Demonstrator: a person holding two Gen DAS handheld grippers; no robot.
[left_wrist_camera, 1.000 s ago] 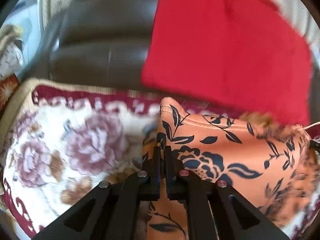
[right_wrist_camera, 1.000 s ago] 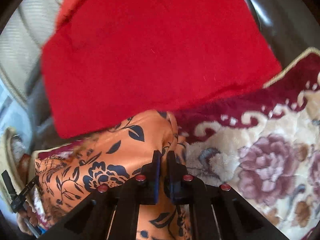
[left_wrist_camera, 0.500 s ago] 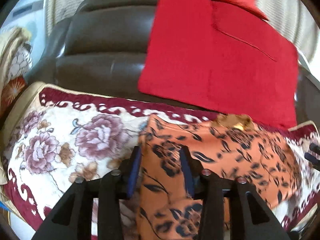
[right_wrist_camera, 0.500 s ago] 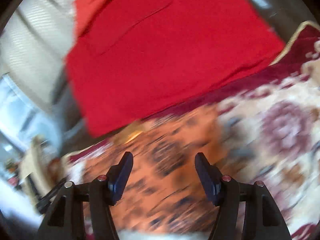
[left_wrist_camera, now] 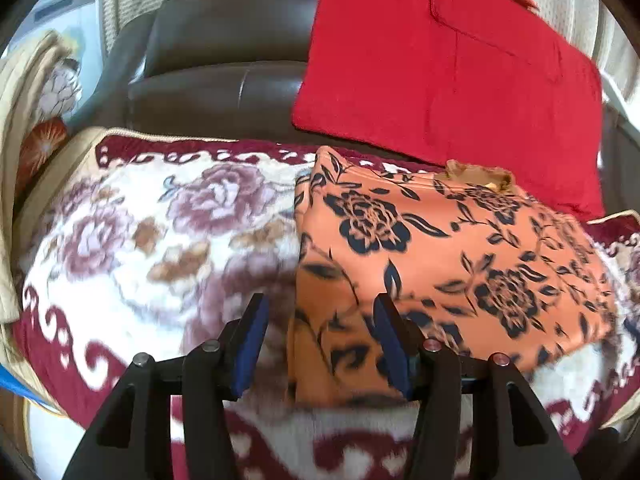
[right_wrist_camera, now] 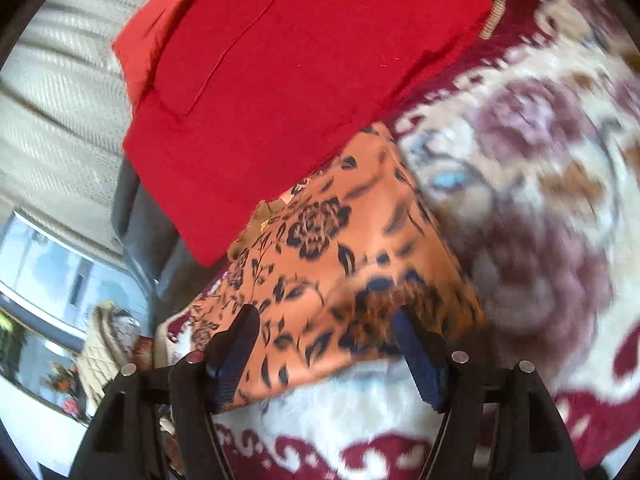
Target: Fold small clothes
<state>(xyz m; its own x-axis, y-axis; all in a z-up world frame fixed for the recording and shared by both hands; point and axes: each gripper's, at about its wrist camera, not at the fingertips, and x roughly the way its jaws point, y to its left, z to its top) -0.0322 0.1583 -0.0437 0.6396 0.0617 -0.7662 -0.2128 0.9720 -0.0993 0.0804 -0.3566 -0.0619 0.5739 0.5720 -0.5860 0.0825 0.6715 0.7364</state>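
An orange garment with a black flower print (left_wrist_camera: 452, 256) lies folded on a floral blanket (left_wrist_camera: 168, 224). My left gripper (left_wrist_camera: 318, 312) is open and empty, just above the garment's near left corner. In the right wrist view the same garment (right_wrist_camera: 340, 264) lies below my right gripper (right_wrist_camera: 324, 320), which is open and empty over its near edge. Neither gripper touches the cloth.
A red cushion (left_wrist_camera: 448, 64) leans on the dark leather sofa back (left_wrist_camera: 224, 52) behind the garment; it also shows in the right wrist view (right_wrist_camera: 280, 68). The blanket (right_wrist_camera: 540, 184) covers the seat. A patterned cushion (left_wrist_camera: 36, 92) sits at far left.
Both grippers were shut on the orange garment's corners a second ago. They have opened, let go and pulled back, and the garment now lies flat on the blanket.
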